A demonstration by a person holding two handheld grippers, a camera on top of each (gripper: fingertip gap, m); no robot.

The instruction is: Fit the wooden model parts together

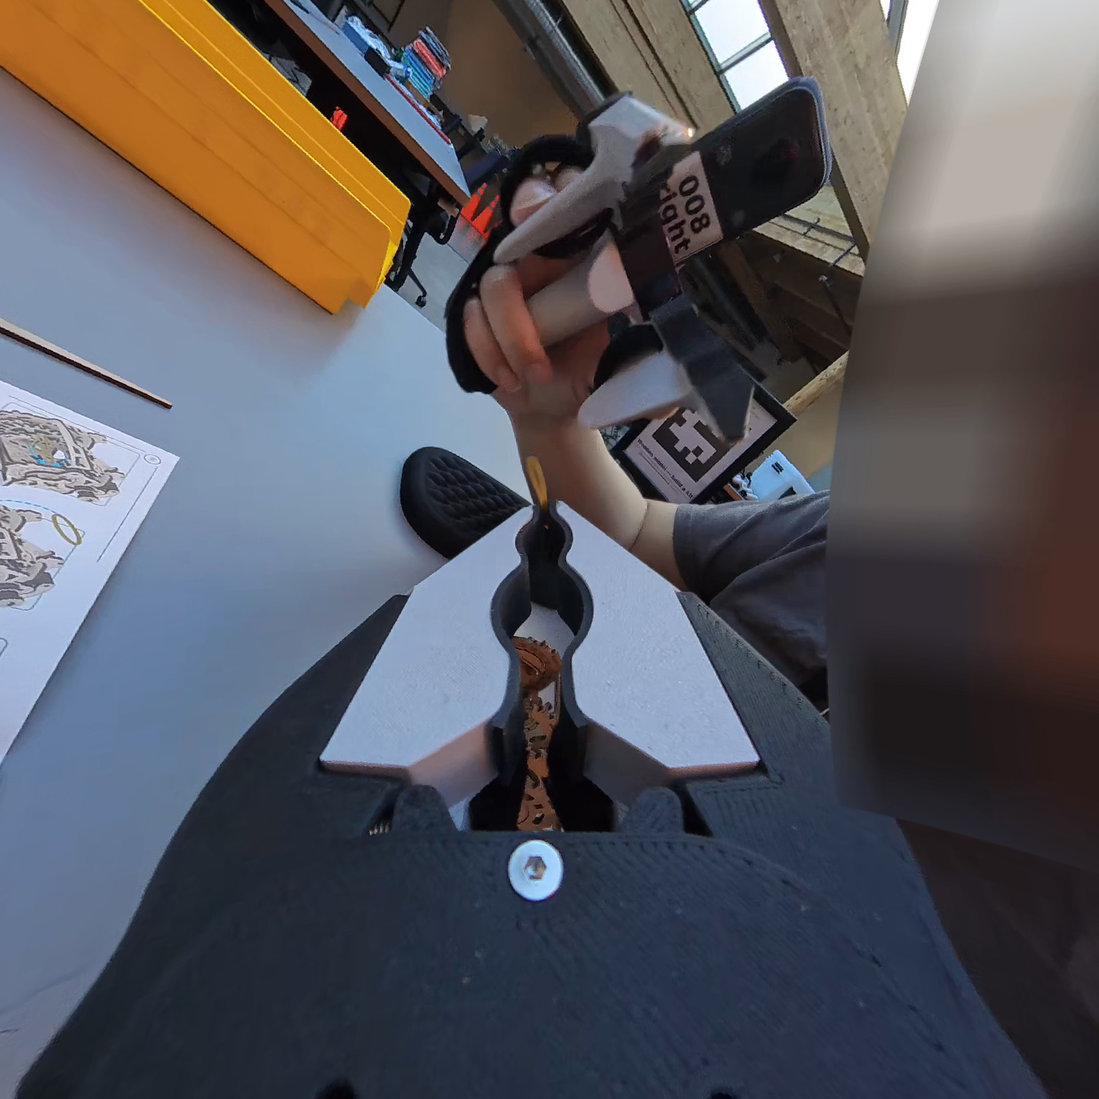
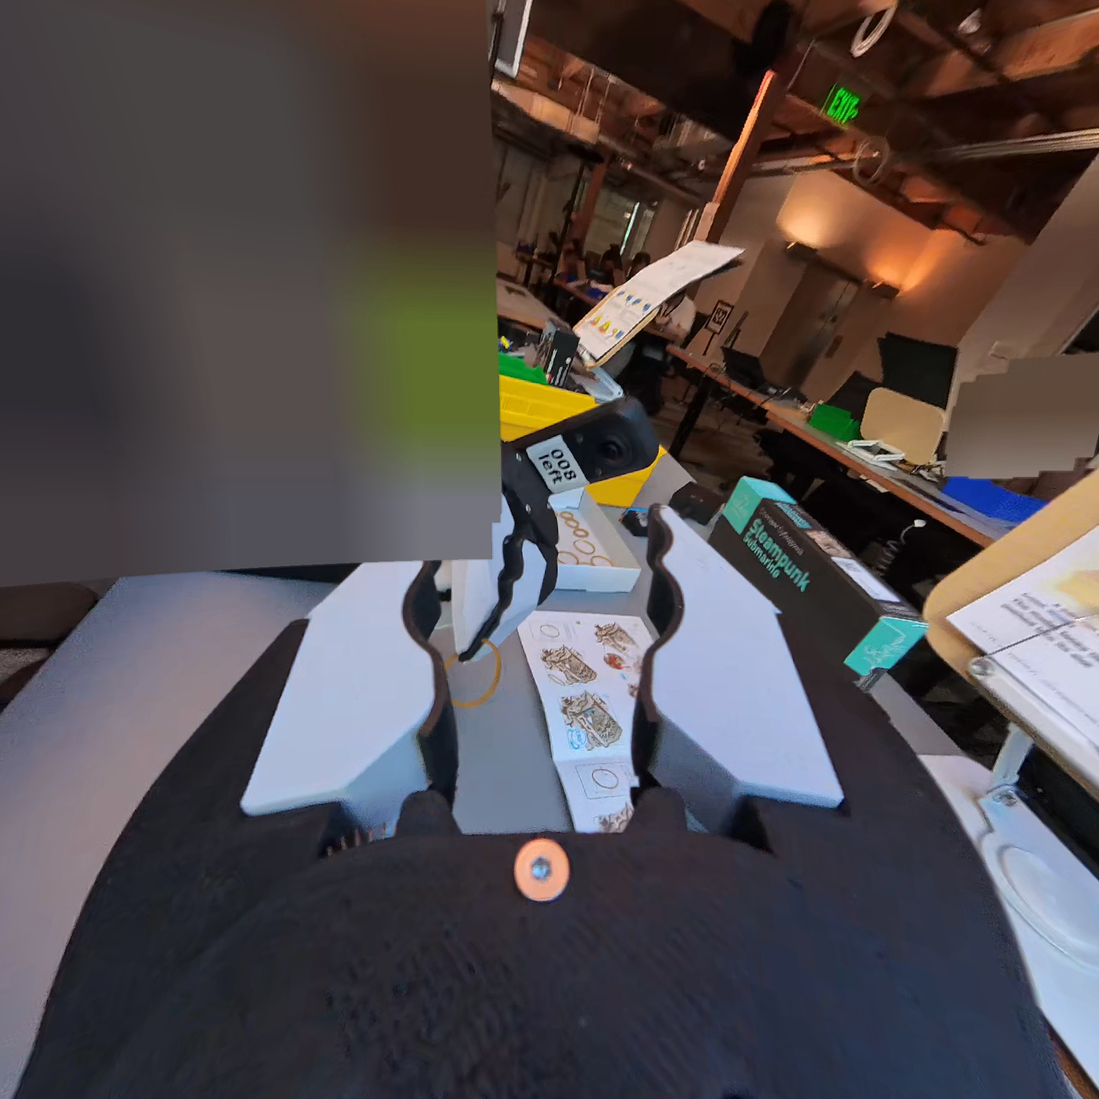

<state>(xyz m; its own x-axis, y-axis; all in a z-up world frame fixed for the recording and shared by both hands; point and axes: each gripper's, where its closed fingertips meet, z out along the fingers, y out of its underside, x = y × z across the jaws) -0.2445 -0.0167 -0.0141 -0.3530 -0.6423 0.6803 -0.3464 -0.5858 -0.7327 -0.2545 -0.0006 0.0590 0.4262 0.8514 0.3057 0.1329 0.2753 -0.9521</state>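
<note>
The left gripper (image 2: 476, 651) pinches a thin rubber ring (image 2: 473, 681) hanging below its tips; the right gripper (image 2: 544, 648), wide and empty, faces it, near.

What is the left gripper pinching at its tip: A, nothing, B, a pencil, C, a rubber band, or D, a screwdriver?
C: the left gripper is shut on a thin yellow rubber band that hangs as a loop from its tip.
</note>
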